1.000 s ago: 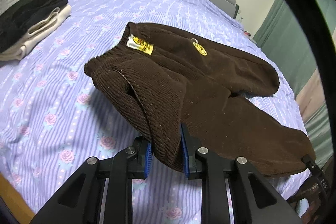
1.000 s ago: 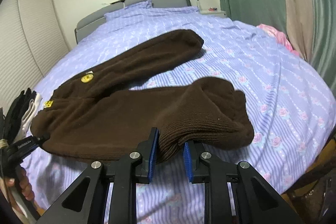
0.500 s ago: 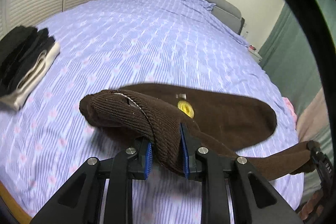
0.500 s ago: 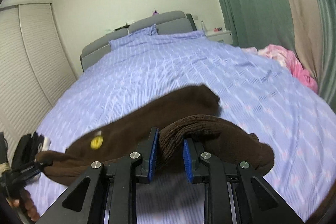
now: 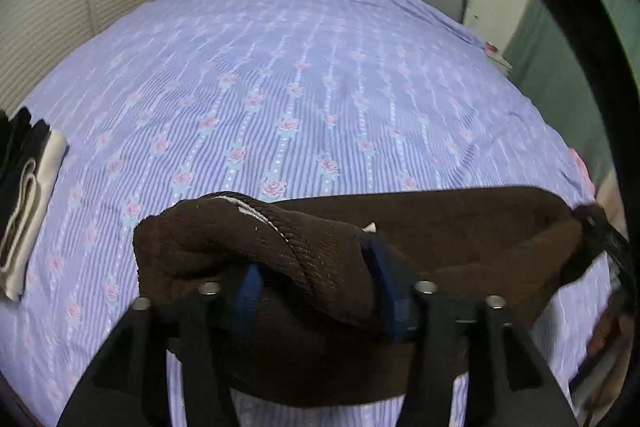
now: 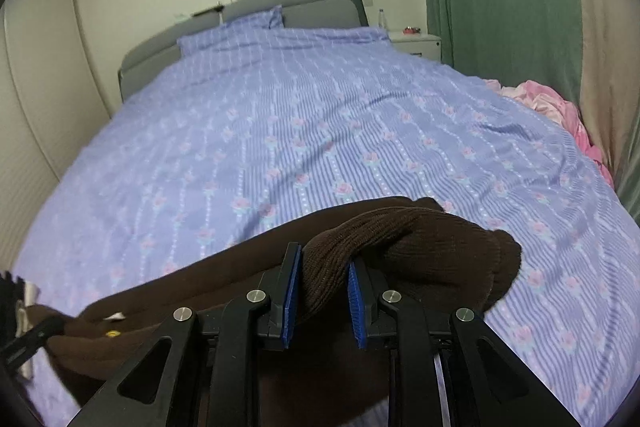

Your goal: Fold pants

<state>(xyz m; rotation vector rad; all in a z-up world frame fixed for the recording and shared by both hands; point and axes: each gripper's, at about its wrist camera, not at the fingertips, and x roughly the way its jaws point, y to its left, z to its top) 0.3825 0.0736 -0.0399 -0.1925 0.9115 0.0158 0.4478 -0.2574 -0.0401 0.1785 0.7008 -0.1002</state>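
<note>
Bed [image 5: 320, 75]: carried brown pants [image 5: 460, 227], doubled lengthwise.
Left gripper [image 5: 312, 291]: just spread, letting waistband drop.
Right gripper [image 6: 320, 291]: clenched on cuff, keeping fold aligned.

1 pants [image 5: 460, 227], 2 tools, 1 bed [image 5: 320, 67], 1 pillow [image 6: 252, 21].

Brown ribbed pants [image 6: 420, 247], bunched, lifted

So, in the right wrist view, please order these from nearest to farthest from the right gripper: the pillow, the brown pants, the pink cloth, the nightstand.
1. Brown pants: clamped in the right gripper.
2. Pink cloth: at the right edge of the bed.
3. Pillow and nightstand: both far away at the head of the bed, pillow left, nightstand right; too close to call.
</note>
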